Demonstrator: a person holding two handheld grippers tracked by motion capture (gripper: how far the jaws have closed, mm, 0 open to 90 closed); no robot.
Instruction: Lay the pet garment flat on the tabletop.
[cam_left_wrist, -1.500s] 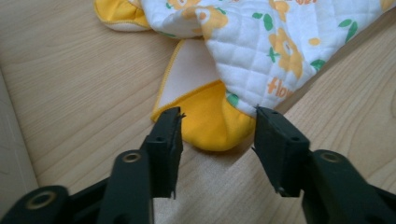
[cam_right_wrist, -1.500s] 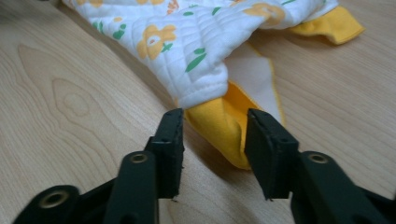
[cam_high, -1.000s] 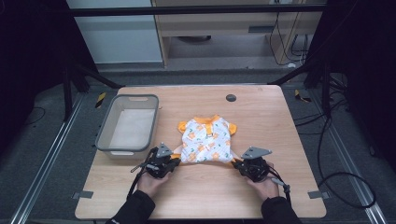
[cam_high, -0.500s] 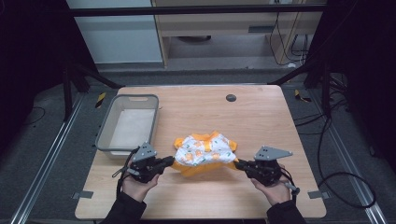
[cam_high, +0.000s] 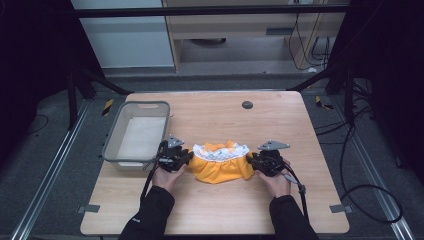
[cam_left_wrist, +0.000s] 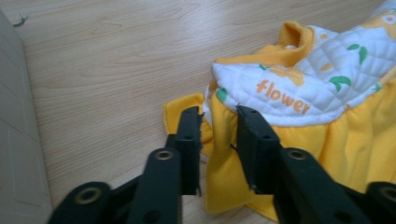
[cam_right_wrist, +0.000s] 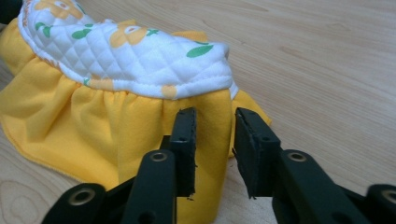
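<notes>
A small garment (cam_high: 220, 162), with a white quilted flower-print top and an orange skirt, lies bunched on the wooden table (cam_high: 225, 115) near its front. My left gripper (cam_high: 187, 157) is at its left end and my right gripper (cam_high: 251, 161) at its right end. In the left gripper view the jaws (cam_left_wrist: 218, 114) have just been opening; an orange fold of the garment (cam_left_wrist: 289, 93) stands loosely between them. The right gripper (cam_right_wrist: 214, 115) has likewise just been opening, with orange cloth of the garment (cam_right_wrist: 116, 60) in the gap, the pads off it.
A grey mesh basket (cam_high: 112, 142) stands at the table's left, close to my left hand. A small black round disc (cam_high: 247, 104) sits in the tabletop farther back. Bare wood stretches behind and to the right of the garment.
The garment, flat and spread a second ago, was lifted by both grippers and now rests bunched with the orange skirt toward me. Both hands have drawn in beside it and both pairs of jaws have parted.
</notes>
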